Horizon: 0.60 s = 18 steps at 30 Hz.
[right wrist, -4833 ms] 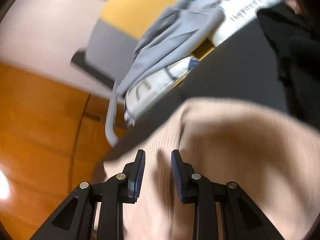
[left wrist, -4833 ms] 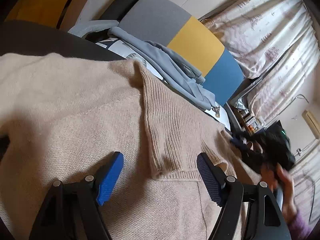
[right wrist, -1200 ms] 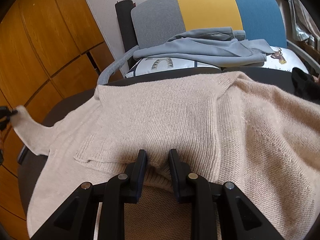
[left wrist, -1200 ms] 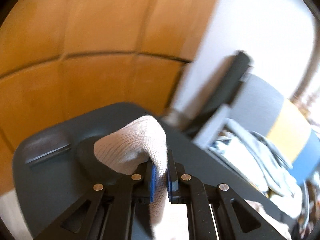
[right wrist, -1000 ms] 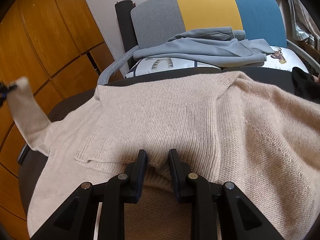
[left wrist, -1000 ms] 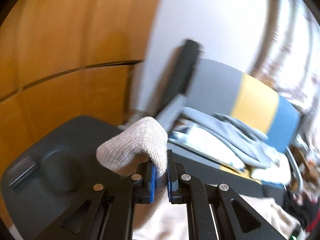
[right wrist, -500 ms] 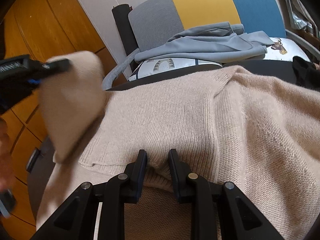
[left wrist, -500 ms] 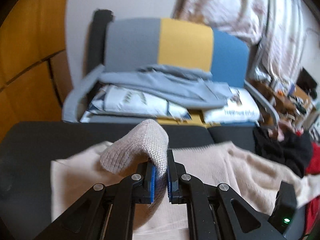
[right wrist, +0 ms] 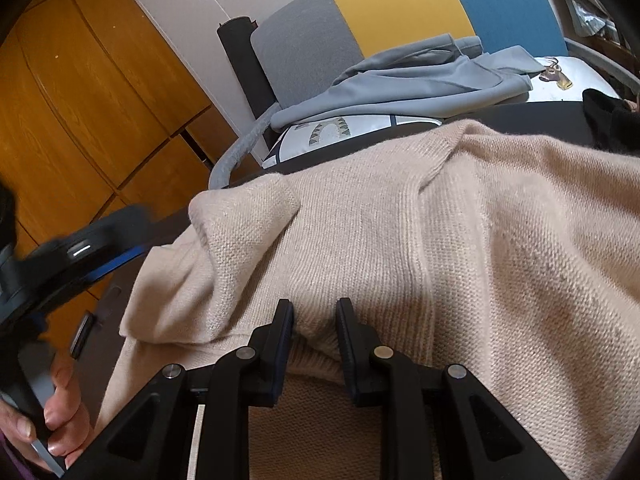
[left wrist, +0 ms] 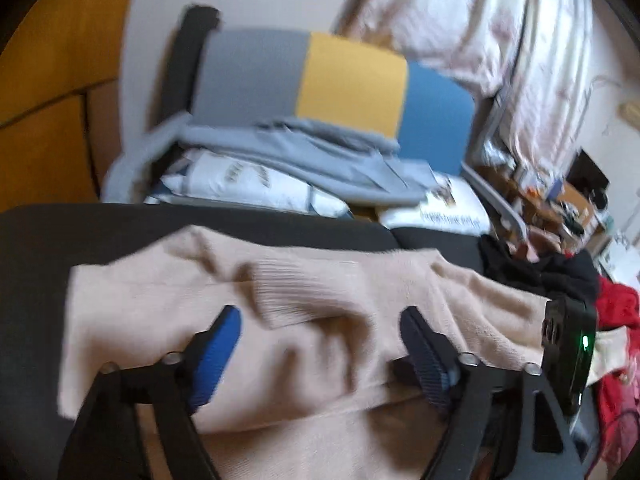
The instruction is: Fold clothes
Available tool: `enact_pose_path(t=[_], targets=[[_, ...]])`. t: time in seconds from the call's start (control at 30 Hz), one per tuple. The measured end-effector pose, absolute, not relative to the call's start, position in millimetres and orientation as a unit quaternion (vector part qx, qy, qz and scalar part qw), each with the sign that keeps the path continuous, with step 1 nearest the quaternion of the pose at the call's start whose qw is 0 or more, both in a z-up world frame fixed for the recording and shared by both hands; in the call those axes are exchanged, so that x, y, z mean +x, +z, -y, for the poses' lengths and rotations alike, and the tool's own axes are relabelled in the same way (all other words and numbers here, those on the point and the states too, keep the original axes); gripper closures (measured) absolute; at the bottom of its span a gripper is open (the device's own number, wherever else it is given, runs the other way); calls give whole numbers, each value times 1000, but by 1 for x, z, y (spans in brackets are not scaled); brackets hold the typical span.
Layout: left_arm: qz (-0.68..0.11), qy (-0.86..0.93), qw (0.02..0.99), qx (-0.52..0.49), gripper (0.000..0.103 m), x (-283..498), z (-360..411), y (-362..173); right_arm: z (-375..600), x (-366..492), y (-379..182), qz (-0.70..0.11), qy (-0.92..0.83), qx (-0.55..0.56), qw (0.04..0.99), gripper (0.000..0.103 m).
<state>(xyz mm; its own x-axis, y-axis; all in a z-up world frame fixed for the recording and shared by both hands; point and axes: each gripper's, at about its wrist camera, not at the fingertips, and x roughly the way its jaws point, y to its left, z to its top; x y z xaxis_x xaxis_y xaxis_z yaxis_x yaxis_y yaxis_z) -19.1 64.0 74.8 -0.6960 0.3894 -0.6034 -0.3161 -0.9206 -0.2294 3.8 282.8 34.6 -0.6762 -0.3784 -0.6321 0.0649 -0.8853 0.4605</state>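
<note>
A beige knit sweater [right wrist: 460, 240] is spread across a dark counter [left wrist: 100, 224], one sleeve [left wrist: 304, 296] laid over its body. A fold of its ribbed edge is pinched by the right tool [right wrist: 314, 320]. The left tool [left wrist: 320, 344] is held spread wide above the sleeve, gripping nothing. Behind, grey garments [right wrist: 420, 76] are piled on a tricolour chair [right wrist: 400, 4].
</note>
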Motion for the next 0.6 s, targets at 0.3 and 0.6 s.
enact_pose_path(t=[0.3, 0.6], targets=[[161, 898, 71, -404, 19, 6, 55, 13, -243, 5, 92, 109, -923, 360, 85, 76], [188, 890, 56, -412, 26, -1, 68, 11, -128, -50, 82, -225, -882, 411, 54, 76]])
